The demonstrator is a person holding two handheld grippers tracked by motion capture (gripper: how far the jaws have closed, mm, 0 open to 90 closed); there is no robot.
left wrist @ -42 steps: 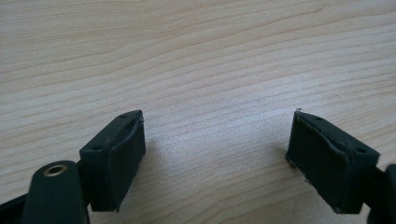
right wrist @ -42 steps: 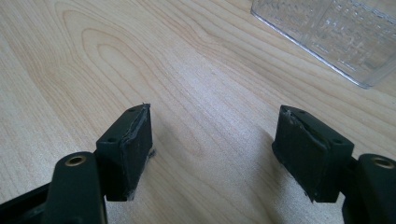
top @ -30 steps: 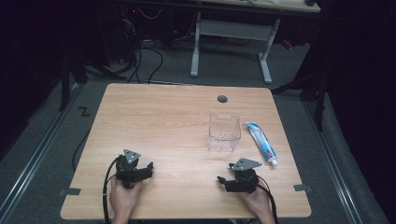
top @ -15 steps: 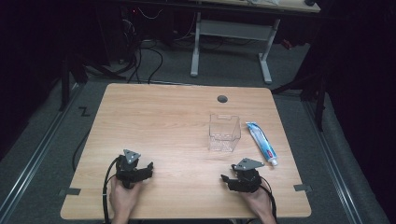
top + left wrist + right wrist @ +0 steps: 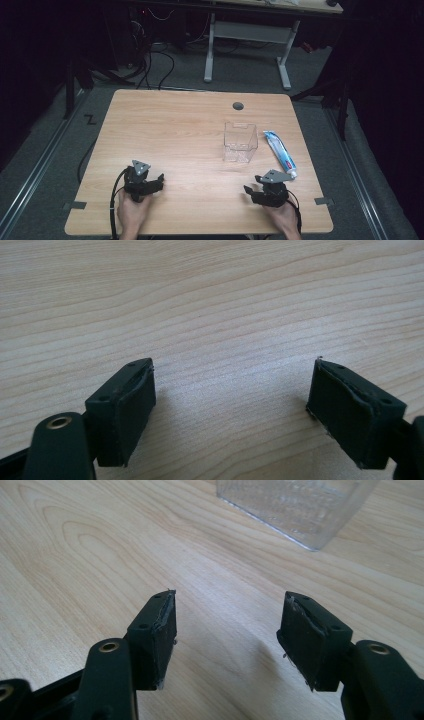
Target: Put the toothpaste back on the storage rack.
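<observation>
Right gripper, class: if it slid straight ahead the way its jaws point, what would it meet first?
Probably the clear plastic box. The right gripper is open, with bare wooden table between them; depth is uncertain.

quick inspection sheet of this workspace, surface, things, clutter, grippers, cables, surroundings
Surface: light wooden table, a round grommet hole near its far edge.
Job's things: clear plastic box, upright and empty as far as can be seen; toothpaste tube lying flat to its right, apart from it.
Clutter: nothing seen.
Grippers: left gripper open over bare wood, holding nothing; right gripper open, holding nothing, aimed toward the box.
Cables: a black cable loops from the left gripper; more cables on the floor beyond the table.
Surroundings: dark room, grey floor, a white-legged desk behind.
</observation>
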